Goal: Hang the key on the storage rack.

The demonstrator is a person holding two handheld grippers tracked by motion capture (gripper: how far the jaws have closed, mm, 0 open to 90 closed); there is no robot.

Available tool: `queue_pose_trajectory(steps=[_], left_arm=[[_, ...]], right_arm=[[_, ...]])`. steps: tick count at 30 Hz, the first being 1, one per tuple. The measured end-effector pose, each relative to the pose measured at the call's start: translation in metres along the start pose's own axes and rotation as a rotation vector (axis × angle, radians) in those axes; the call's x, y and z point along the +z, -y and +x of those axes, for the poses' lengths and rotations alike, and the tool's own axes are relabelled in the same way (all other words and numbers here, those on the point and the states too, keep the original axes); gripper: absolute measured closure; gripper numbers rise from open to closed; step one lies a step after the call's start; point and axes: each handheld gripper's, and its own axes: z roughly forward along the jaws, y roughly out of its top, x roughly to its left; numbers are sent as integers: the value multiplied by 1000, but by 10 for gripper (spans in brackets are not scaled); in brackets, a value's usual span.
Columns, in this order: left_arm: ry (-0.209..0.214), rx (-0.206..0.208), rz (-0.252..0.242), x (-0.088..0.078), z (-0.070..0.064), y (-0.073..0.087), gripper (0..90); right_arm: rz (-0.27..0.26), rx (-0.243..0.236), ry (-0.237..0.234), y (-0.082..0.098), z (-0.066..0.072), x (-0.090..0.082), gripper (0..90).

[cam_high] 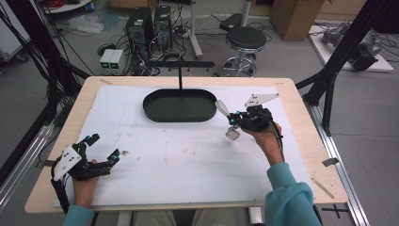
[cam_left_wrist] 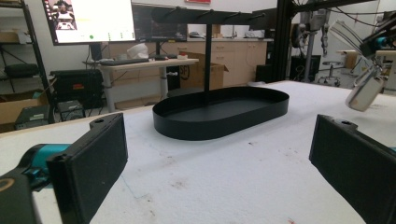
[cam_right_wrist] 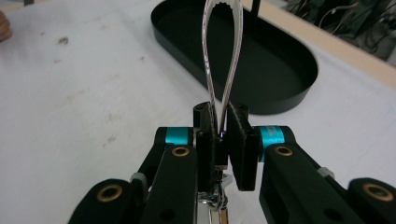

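Note:
My right gripper (cam_high: 236, 120) is held above the white mat, right of the black oval tray (cam_high: 155, 113), and is shut on a silver tongs-like utensil (cam_high: 221, 108). In the right gripper view, the utensil's loop (cam_right_wrist: 223, 56) rises from between the shut pads (cam_right_wrist: 220, 122) toward the tray (cam_right_wrist: 280, 93). A small metal piece (cam_high: 232, 134) hangs below the gripper and also appears in the left gripper view (cam_left_wrist: 364, 93). My left gripper (cam_high: 103, 147) rests open near the table's front left corner. Nothing is between its wide-apart pads (cam_left_wrist: 93, 158), which face the tray (cam_left_wrist: 219, 119).
A post with a hooked crossbar (cam_high: 180, 64) rises from the tray's back edge. A white foam mat (cam_high: 188, 160) covers the wooden table. A small speck (cam_high: 124, 152) lies near the left gripper. Beyond the table are a stool (cam_high: 245, 40), computer towers (cam_high: 150, 28) and black frame posts (cam_high: 329, 75).

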Motion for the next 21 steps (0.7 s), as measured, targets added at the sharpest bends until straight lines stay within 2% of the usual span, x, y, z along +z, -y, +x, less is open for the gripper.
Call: queue_pose_trajectory(steps=[3,4,12,21], left_arm=[[0,-1,0,0,0,0,48],[0,-1,0,0,0,0,48],[0,-2,0,0,0,0,48],[0,0,0,0,0,0,48]], right_arm=[[-26,-8,38,-5,1,1,825],[-36,2,49,-7,1,1,825],[-95,8,93,-20,1,6,825],[-148,-10,165,-41,0,13,825]])
